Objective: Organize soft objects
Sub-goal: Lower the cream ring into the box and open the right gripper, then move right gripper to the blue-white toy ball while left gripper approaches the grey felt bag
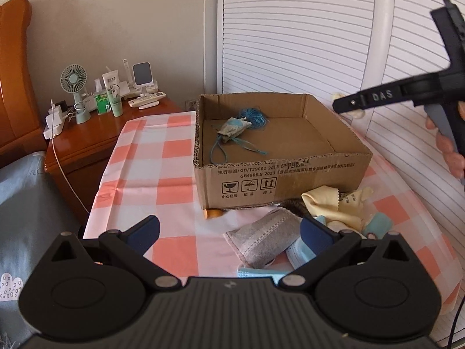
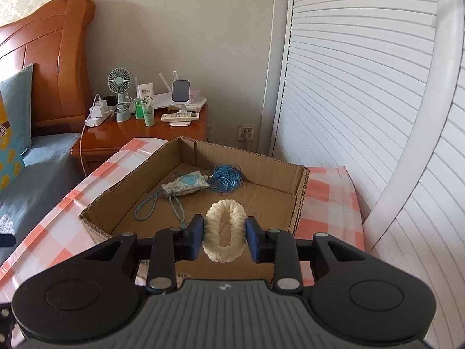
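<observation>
A cardboard box (image 1: 290,177) stands on the checked tablecloth; it also shows in the right wrist view (image 2: 299,203). Inside lie a floral pouch (image 2: 187,184) with blue cords and a blue string bundle (image 2: 228,179). My right gripper (image 2: 224,237) is shut on a cream fuzzy scrunchie (image 2: 213,226), held above the box's near part. In the left wrist view the right gripper (image 1: 348,103) hangs high at the right. My left gripper (image 1: 229,232) is open and empty, low over the cloth. Beside its right finger lie a grey pouch (image 1: 264,238), a yellow cloth (image 1: 328,203) and a light blue soft toy (image 1: 377,225).
A wooden nightstand (image 2: 122,136) with a small fan (image 2: 119,84), bottles, a power strip and remotes stands behind the table at the left. A bed with a blue pillow (image 2: 17,107) lies to the left. White louvered doors (image 2: 363,101) run along the right.
</observation>
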Tool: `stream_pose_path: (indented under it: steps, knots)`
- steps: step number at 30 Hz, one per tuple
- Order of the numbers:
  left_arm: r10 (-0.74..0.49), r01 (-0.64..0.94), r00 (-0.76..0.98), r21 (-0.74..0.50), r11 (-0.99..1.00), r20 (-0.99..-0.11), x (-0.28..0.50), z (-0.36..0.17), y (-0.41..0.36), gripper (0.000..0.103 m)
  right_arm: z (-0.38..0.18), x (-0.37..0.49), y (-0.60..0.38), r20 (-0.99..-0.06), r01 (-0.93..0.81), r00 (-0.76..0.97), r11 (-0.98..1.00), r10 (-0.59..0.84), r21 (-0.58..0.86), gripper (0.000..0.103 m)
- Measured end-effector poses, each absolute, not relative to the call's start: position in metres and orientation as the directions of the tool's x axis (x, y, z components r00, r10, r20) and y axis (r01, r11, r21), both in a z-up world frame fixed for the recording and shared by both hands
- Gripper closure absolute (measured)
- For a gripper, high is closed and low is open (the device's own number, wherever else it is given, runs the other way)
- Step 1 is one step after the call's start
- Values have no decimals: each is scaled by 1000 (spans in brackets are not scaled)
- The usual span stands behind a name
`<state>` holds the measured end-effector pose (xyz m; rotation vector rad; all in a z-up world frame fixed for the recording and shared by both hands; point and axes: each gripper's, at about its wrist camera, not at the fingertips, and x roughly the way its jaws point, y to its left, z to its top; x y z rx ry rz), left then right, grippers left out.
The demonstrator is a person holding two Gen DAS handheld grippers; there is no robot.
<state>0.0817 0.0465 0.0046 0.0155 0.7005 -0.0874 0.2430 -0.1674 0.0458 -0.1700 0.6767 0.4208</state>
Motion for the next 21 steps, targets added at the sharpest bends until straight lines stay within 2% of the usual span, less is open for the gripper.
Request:
stream_pose_path:
  steps: [8,9,11,12,13,15,21]
  knots:
    - [-41,46,740,-11,999,-671,79,-11,55,1,44,309,-139,-628,-403,722,914,292,-39,66]
    - [-39,40,737,-14,999,-674,79,-12,57,1,42,317,-136,-627,-389,728,920,279,-42,62]
    - [-31,26,734,-18,999,-679,80,-13,60,1,39,330,-131,-624,-365,741,929,247,-65,45]
    - [-29,22,733,-19,1000,-680,80,-14,61,1,37,334,-130,-628,-360,741,930,236,-75,24]
    - [-27,18,731,-20,1000,-682,81,-15,63,1,36,337,-129,-627,-354,745,932,227,-84,11]
    - [-25,14,728,-22,1000,-685,80,-15,65,1,35,335,-131,-609,-335,764,938,213,-91,4]
    - [-25,11,722,-24,1000,-692,78,-17,66,1,37,317,-144,-616,-318,760,945,207,-76,0]
